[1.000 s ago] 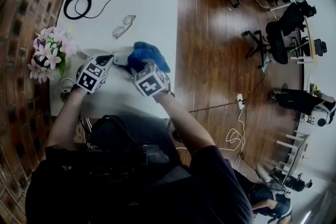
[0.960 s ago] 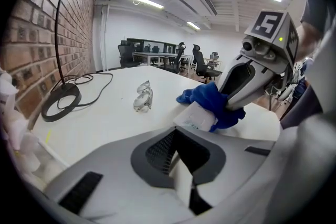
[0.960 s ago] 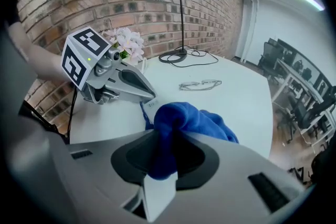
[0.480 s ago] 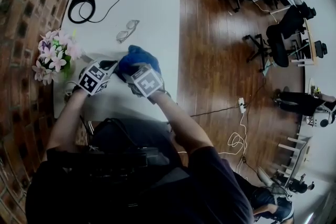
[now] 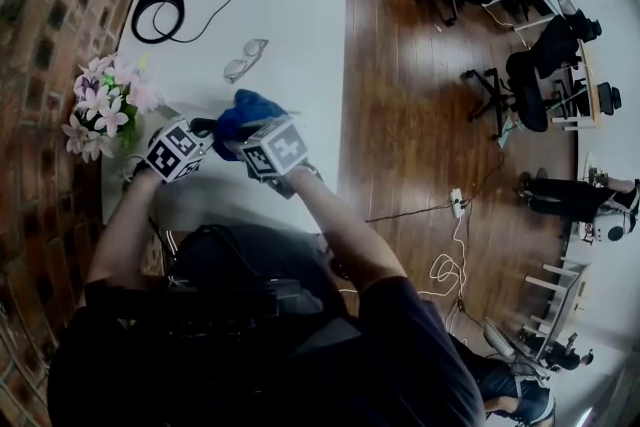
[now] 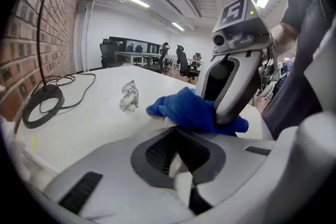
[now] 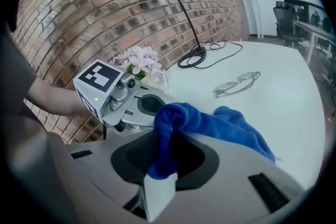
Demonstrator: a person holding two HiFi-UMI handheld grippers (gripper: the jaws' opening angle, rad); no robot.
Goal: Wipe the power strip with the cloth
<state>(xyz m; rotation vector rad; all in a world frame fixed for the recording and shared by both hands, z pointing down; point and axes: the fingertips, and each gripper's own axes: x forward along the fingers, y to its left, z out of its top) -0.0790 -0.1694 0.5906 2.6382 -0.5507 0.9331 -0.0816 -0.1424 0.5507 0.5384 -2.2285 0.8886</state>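
The right gripper [image 7: 160, 173] points down at a slant and grasps the blue cloth [image 7: 226, 126] between its jaws. The left gripper [image 6: 181, 168], close beside it, is clenched. The cloth lies over the strip [image 6: 167, 122] on the table [image 5: 290, 25], and only a pale corner shows. Compared with a second ago, the right gripper has rolled and has carried the cloth toward the left one.

flowers [image 5: 105, 107] close left, glasses [image 5: 244, 59] ahead
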